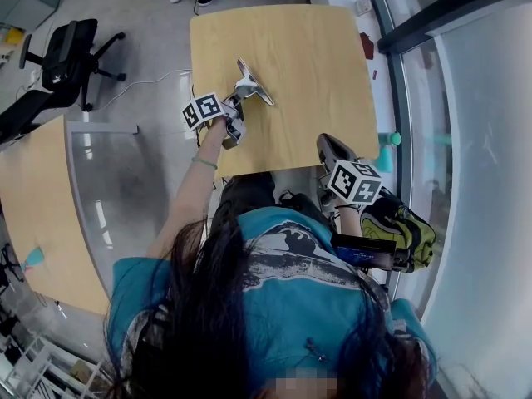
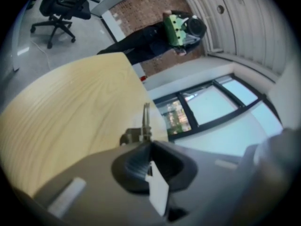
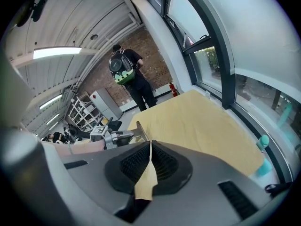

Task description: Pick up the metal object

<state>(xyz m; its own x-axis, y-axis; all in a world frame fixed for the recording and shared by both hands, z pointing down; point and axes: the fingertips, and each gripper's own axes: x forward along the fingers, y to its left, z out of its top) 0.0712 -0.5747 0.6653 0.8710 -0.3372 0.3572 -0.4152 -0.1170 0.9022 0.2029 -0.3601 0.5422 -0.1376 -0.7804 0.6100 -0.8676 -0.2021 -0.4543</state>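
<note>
Hair (image 1: 208,306) fills the head view's bottom. At 11 o'clock the left claw (image 1: 243,90) is clamped on the metal (image 1: 259,91) over the table (image 1: 316,65). The right claw (image 1: 331,146) is at 2 o'clock, by the near edge.

Left gripper view: jaws pinch the metal (a thin strip), which juts out at 12 o'clock.

Right gripper view: jaws closed together, empty.
</note>
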